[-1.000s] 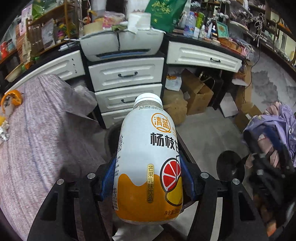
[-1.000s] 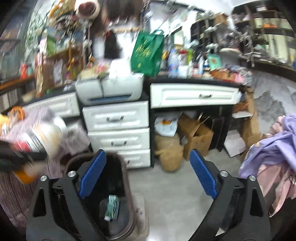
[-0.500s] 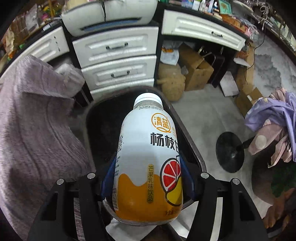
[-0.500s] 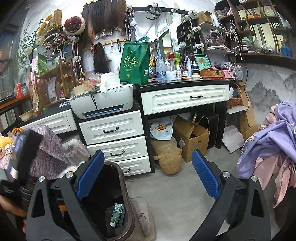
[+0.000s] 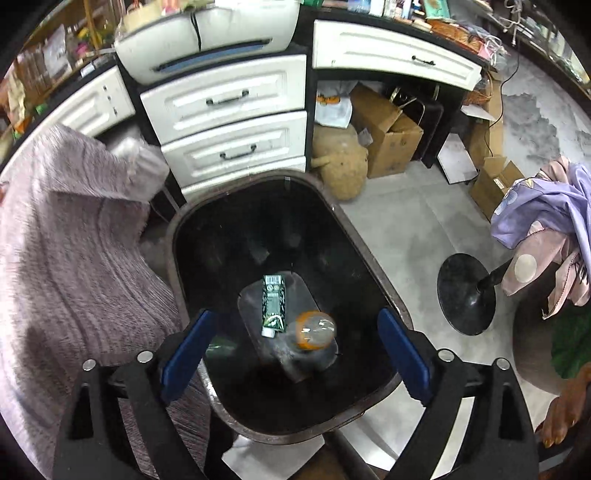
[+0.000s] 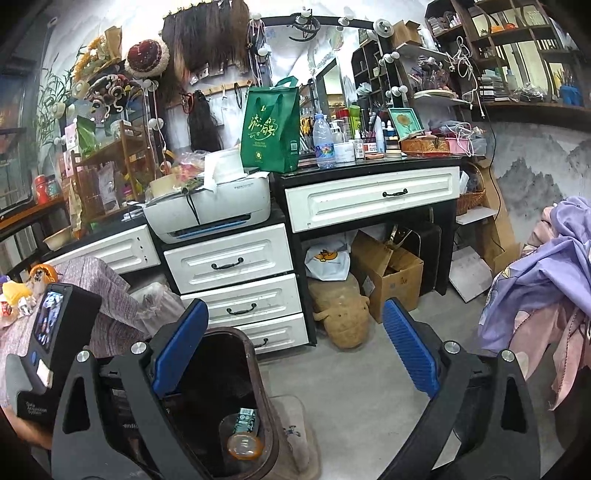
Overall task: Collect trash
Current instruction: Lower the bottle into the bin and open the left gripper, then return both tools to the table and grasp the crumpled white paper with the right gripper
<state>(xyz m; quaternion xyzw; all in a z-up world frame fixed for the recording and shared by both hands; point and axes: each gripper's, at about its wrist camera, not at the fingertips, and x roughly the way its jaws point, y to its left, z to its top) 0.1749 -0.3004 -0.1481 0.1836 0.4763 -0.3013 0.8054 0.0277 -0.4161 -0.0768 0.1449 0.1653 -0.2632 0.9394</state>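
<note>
A dark brown trash bin (image 5: 373, 269) stands on the floor right below my left gripper (image 5: 295, 347), which is open and empty above it. Inside lie a green carton (image 5: 274, 306) and the white-and-orange drink bottle (image 5: 314, 330), blurred. My right gripper (image 6: 291, 358) is open and empty, held higher to the right of the bin (image 6: 266, 373). The bottle (image 6: 243, 445) and carton (image 6: 245, 421) show at the bin's bottom there too. The left gripper's body (image 6: 51, 339) shows at the left.
A table with a mauve cloth (image 5: 66, 266) is left of the bin. White drawers (image 5: 229, 122) and a printer (image 5: 207, 33) stand behind it. Cardboard boxes (image 5: 388, 136) and a tan sack (image 5: 340, 170) lie under the desk. A black stand base (image 5: 465, 291) and purple clothes (image 5: 543, 206) are right.
My left gripper tilted down over the bin, then opened and let go of the drink bottle, which has dropped into the bin. The right gripper stayed open and nearly still.
</note>
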